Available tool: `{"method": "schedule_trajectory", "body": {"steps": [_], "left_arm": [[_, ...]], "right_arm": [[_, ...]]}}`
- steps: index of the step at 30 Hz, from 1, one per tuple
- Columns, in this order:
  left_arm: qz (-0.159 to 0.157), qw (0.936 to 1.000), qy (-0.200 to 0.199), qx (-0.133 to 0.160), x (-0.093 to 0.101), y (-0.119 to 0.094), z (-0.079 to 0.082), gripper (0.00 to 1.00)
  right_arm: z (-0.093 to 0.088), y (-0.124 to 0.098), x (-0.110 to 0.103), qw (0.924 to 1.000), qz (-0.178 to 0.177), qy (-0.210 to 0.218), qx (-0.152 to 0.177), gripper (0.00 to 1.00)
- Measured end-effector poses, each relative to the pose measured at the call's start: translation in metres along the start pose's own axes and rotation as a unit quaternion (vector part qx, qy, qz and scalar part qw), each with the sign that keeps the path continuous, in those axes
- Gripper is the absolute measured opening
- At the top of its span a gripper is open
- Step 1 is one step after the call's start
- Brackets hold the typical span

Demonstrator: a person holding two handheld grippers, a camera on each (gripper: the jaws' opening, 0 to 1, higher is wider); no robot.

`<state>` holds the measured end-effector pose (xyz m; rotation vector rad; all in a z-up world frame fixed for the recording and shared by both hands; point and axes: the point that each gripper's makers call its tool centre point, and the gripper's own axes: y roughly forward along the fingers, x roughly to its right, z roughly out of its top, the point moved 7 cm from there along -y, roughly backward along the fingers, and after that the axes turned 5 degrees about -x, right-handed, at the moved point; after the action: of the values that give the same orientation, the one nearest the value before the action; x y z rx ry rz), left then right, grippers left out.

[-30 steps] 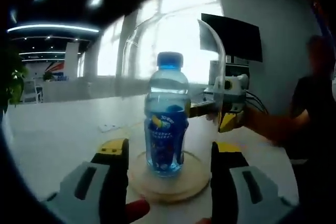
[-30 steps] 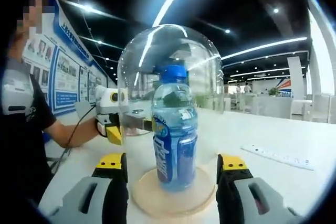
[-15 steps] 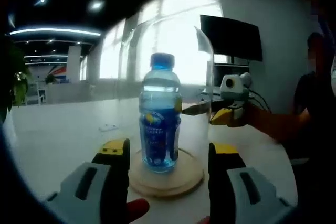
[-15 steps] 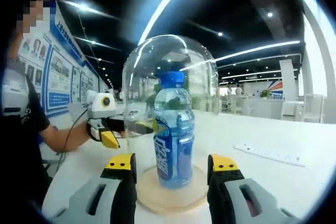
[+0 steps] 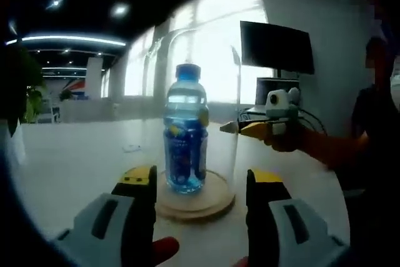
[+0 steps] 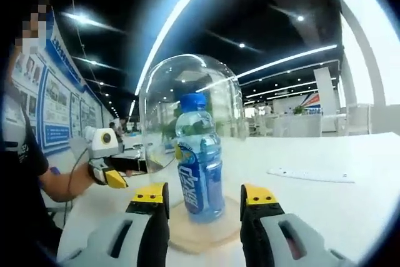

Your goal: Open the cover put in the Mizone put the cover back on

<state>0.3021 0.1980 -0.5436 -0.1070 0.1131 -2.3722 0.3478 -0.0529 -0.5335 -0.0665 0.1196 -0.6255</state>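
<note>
Mizone bottle [image 5: 185,137] stands upright on the round wooden base [image 5: 215,197], under the clear dome [image 6: 187,92] (dome seated on base). Left gripper [image 5: 199,182] jaws spread, empty, short of the base. Right gripper [image 6: 205,193] likewise spread, empty, near the base on the white table [image 6: 350,204].

Left gripper [image 5: 200,182] held level, yellow-tipped fingers [image 5: 139,176] spread wide apart, gripping nothing. Right gripper [image 6: 204,197] likewise parted and empty. Each visible in the other's view, carried on an outstretched forearm [image 5: 325,148].
</note>
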Motion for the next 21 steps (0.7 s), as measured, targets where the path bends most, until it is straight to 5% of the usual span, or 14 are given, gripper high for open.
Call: {"method": "schedule_trajectory", "body": {"steps": [21], "left_arm": [[0.021,0.9996,-0.016,0.014,0.009,-0.033,-0.022,0.42]], "right_arm": [[-0.027,-0.036,-0.039,0.9996,-0.018,0.02,0.001,0.31]]}}
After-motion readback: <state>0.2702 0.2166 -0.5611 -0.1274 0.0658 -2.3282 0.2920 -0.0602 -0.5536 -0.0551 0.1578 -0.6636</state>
